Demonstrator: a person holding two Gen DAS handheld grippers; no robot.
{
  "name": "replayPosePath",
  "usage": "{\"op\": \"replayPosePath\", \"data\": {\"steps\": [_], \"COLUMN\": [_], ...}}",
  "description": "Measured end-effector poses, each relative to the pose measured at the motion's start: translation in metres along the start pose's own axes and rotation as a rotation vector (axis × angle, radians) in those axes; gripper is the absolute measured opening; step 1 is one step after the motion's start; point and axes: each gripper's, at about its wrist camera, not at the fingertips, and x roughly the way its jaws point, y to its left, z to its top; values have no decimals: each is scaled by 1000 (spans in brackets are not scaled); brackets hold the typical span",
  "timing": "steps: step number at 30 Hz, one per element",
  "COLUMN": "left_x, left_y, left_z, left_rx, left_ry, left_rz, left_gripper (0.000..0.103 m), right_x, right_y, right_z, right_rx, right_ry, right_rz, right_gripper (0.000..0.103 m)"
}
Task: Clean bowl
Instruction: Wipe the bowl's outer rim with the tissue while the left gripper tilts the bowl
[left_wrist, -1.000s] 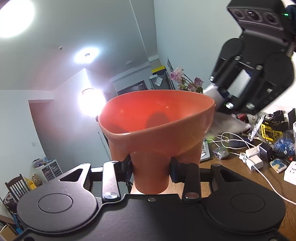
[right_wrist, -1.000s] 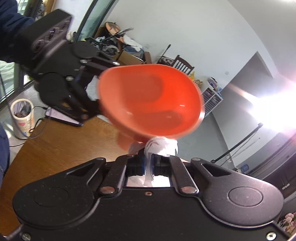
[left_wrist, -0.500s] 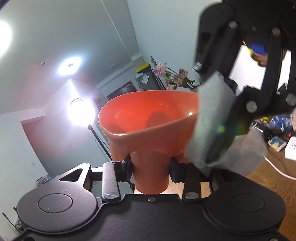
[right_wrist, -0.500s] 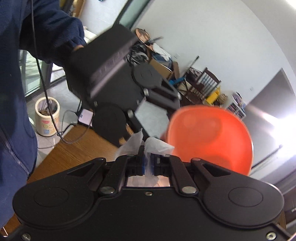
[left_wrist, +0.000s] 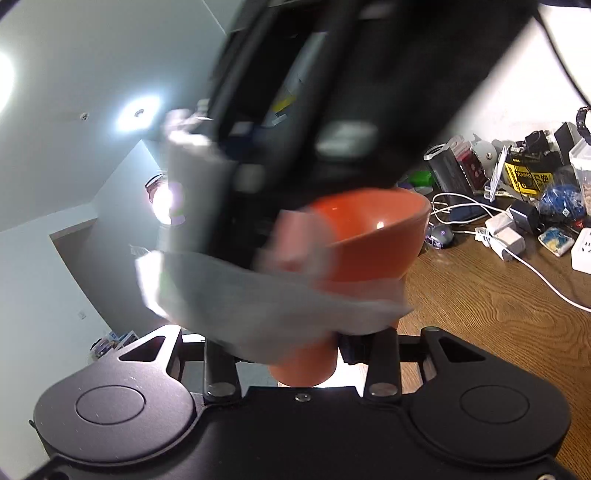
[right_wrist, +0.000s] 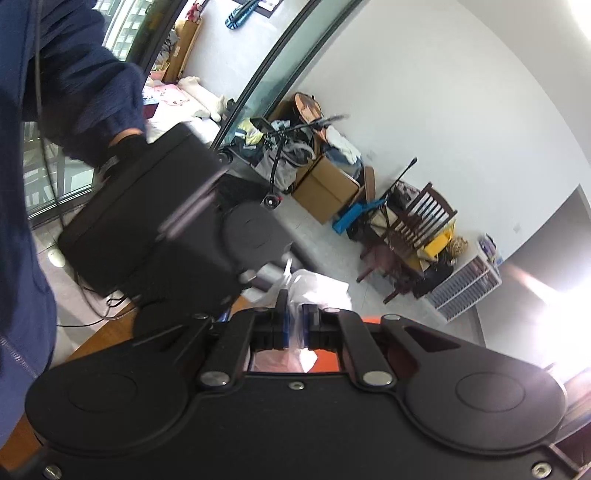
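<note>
My left gripper (left_wrist: 301, 350) is shut on the foot of an orange bowl (left_wrist: 373, 236) and holds it in the air, tilted. My right gripper (right_wrist: 294, 317) is shut on a white tissue (right_wrist: 314, 288). In the left wrist view the right gripper's black body (left_wrist: 332, 92) looms large and blurred over the bowl, and the tissue (left_wrist: 258, 295) drapes over the bowl's near rim and side. In the right wrist view only a sliver of the bowl (right_wrist: 325, 365) shows under the fingers, and the left gripper's body (right_wrist: 159, 221) is close at the left.
A wooden table (left_wrist: 498, 314) lies below at the right, with white cables (left_wrist: 524, 266), chargers, boxes and a blue bag along its back. The person's blue sleeve (right_wrist: 74, 81) is at the upper left. A chair and boxes stand by the far wall.
The right gripper has swung with the tissue from beside the bowl to over it, and now covers most of the left wrist view. The bowl has tilted toward the right.
</note>
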Motion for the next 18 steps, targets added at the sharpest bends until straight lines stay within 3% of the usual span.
{"op": "replayPosePath", "data": {"steps": [9, 18], "left_x": [-6, -12], "left_y": [-1, 2], "left_z": [-2, -6], "left_rx": [-13, -38], "left_ry": [-2, 8], "left_rz": [2, -9], "left_gripper": [37, 37], "right_x": [16, 27], "right_y": [-26, -66], "right_z": [10, -16], "right_rx": [15, 108], "right_ry": [-11, 62], "right_rz": [-78, -177], "right_gripper": [7, 7]}}
